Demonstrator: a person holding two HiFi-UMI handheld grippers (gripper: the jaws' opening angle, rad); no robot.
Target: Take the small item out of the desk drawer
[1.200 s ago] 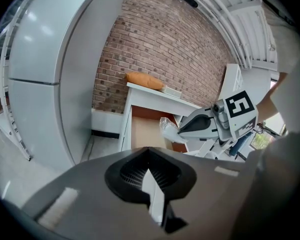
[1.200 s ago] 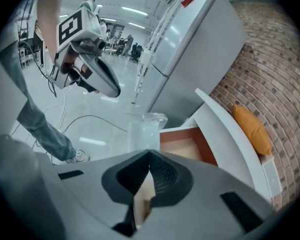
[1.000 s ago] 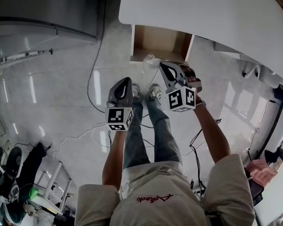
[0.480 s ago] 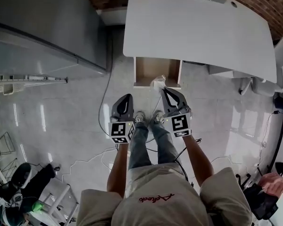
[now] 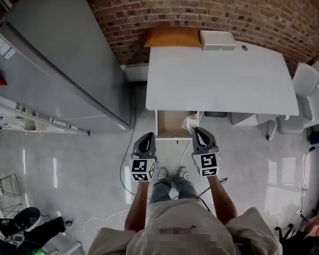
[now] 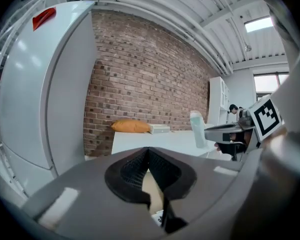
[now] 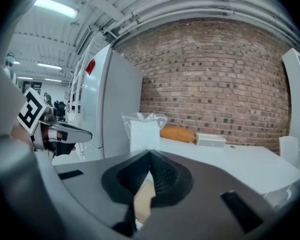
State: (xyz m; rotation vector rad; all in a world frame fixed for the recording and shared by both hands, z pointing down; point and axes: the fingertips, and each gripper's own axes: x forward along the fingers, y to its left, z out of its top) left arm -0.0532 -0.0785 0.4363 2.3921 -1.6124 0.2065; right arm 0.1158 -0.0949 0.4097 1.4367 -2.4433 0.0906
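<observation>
The small item is a clear plastic bag [image 7: 140, 130] with a white pad inside. It stands upright from the tips of my right gripper [image 7: 150, 151], which is shut on its lower edge. In the head view the bag [image 5: 190, 122] hangs over the right corner of the open wooden drawer [image 5: 171, 124] under the white desk [image 5: 218, 78], with the right gripper [image 5: 198, 131] just in front of it. My left gripper [image 5: 147, 137] is held level beside it on the left, jaws shut and nothing in them. The left gripper view shows its closed tips [image 6: 149, 150] and the bag [image 6: 197, 129] at the right.
An orange cushion [image 5: 171, 36] and a white box [image 5: 217, 39] lie at the desk's back edge against the brick wall. A tall grey fridge [image 5: 58, 73] stands to the left. A white chair [image 5: 307, 81] sits at the right. Cables run over the floor by the person's feet.
Both grippers have risen from low by the drawer to desk height as the person stood up. The right gripper has carried the bag up and rolled upright.
</observation>
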